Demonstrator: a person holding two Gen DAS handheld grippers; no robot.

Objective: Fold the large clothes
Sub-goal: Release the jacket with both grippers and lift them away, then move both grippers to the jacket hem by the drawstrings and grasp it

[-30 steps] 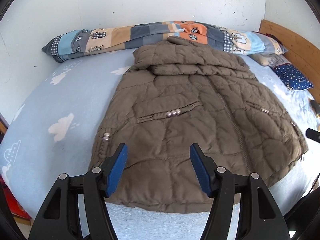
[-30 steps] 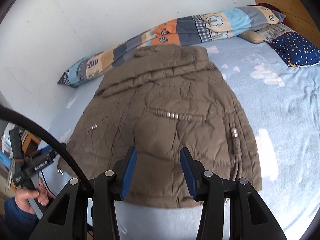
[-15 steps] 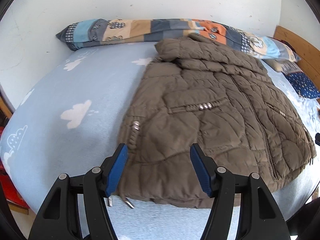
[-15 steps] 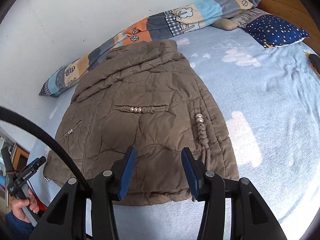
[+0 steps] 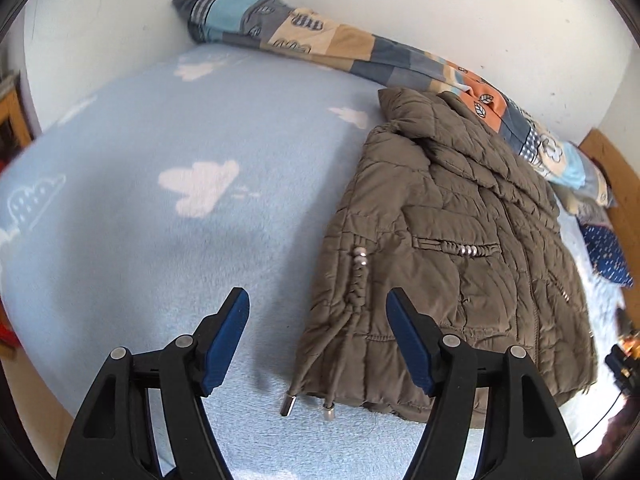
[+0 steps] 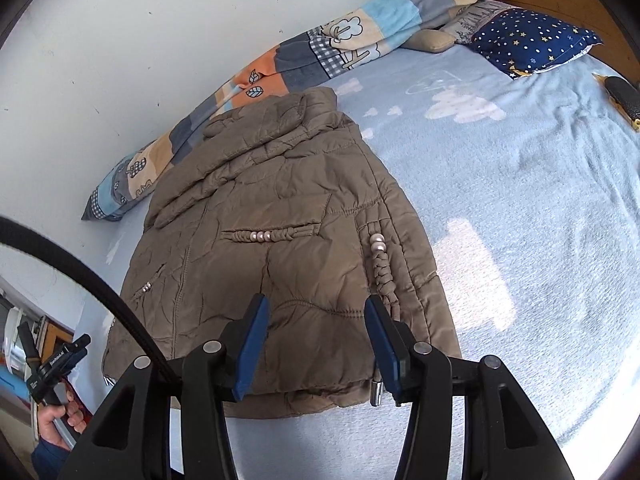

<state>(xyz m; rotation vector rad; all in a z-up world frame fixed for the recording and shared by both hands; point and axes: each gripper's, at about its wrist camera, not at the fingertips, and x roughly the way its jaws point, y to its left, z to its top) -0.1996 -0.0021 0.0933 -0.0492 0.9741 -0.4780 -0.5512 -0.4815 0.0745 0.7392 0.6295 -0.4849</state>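
At near edge of bed (image 6: 540,208): jacket (image 6: 280,248) flat, zipped; L gripper (image 5: 318,338) & R gripper (image 6: 316,344) both spread apart, holding nothing, above hem

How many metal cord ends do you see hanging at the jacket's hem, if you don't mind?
2 in the left wrist view: one cord end on the blanket, the other cord end beside it under the jacket hem. More may be hidden at the opposite corner.
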